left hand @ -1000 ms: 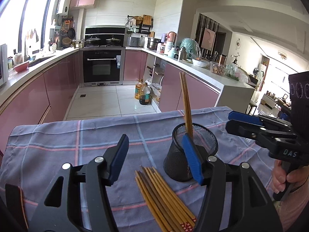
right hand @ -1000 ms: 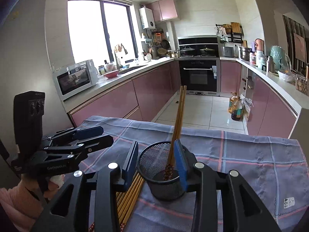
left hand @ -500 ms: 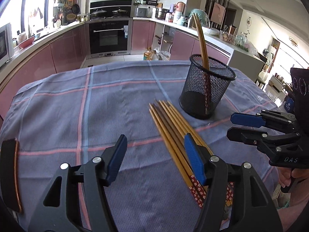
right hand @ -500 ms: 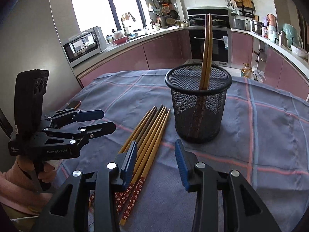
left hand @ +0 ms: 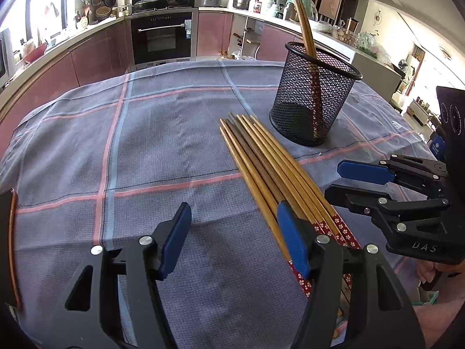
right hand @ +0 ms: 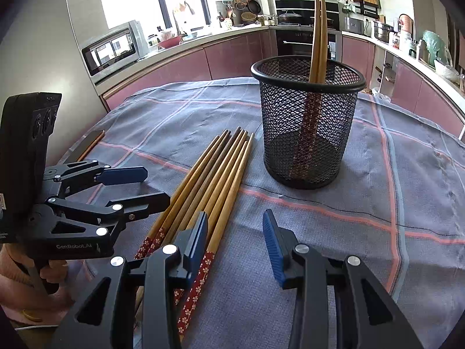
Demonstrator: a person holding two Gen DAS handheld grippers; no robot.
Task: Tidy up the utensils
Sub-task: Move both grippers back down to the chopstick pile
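A black mesh cup (left hand: 315, 96) (right hand: 307, 116) stands upright on the plaid cloth with two chopsticks (left hand: 305, 26) (right hand: 317, 29) leaning inside it. Several wooden chopsticks with red flowered ends (left hand: 270, 168) (right hand: 209, 186) lie side by side on the cloth next to the cup. My left gripper (left hand: 234, 241) is open and empty, low over the cloth, its right finger over the bundle's near end. My right gripper (right hand: 235, 244) is open and empty, its left finger above the bundle's red ends. Each gripper shows in the other's view, the left (right hand: 128, 186) and the right (left hand: 348, 180).
The grey-blue plaid cloth (left hand: 145, 151) (right hand: 407, 180) covers the table. A dark phone-like slab with a copper edge (left hand: 8, 247) (right hand: 87, 145) lies at the table's left edge. Pink kitchen cabinets and an oven (left hand: 162, 37) lie beyond the table.
Both grippers have pulled back from the mesh cup and lowered toward the near end of the chopstick bundle. The two chopsticks stay in the cup.
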